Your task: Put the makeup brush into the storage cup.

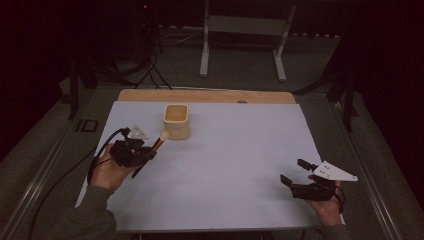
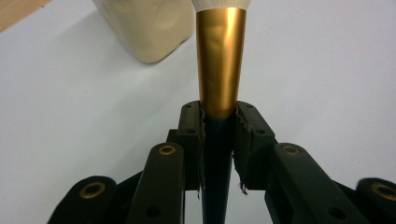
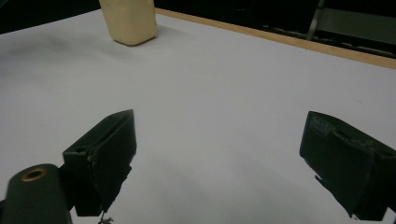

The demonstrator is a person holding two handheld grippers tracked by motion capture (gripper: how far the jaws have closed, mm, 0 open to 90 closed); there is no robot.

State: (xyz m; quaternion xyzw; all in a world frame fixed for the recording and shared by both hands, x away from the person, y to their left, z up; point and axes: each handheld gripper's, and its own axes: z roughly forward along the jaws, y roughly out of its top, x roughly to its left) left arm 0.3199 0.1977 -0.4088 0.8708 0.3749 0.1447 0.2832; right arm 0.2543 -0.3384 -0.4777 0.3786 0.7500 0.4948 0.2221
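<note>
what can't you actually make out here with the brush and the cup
- Brush bristle tip: cut off by the top edge in the left gripper view; small and dim in the high view.
- Cup contents: too dim and small in the high view; its top is cut off in both gripper views.

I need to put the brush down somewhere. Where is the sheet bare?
Bare: the wide stretch between the left gripper and the right gripper, and right of the cup. Crowded only where the brush nears the cup.
</note>
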